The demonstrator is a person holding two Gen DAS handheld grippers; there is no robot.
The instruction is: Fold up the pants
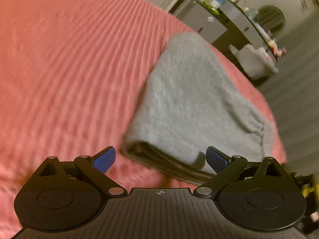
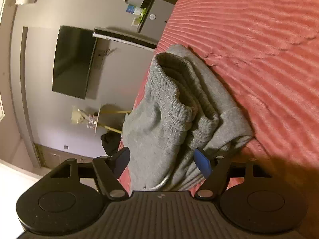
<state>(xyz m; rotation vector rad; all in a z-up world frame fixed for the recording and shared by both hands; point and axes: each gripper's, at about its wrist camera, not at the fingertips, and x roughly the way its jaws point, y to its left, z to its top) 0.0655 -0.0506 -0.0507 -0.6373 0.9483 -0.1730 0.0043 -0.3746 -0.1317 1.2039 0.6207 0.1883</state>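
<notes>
- Nearest, the left claw (image 1: 160, 159) is spread wide and released, its blue pads either side of the folded end of the grey pants (image 1: 191, 101), not clearly touching.
- Likewise the right claw (image 2: 162, 160) is released; the pants' (image 2: 179, 107) cloth lies between its pads, waistband at 12 o'clock.
- Folded into a stack, the pants lie on the red ribbed bedspread (image 1: 69, 69), near the bed's edge at 3 o'clock in the left view.
- Farther, bare bedspread spreads toward 10 o'clock.
- Beyond the edge stand a dark cabinet (image 1: 225, 25) and a wall screen (image 2: 74, 61).
</notes>
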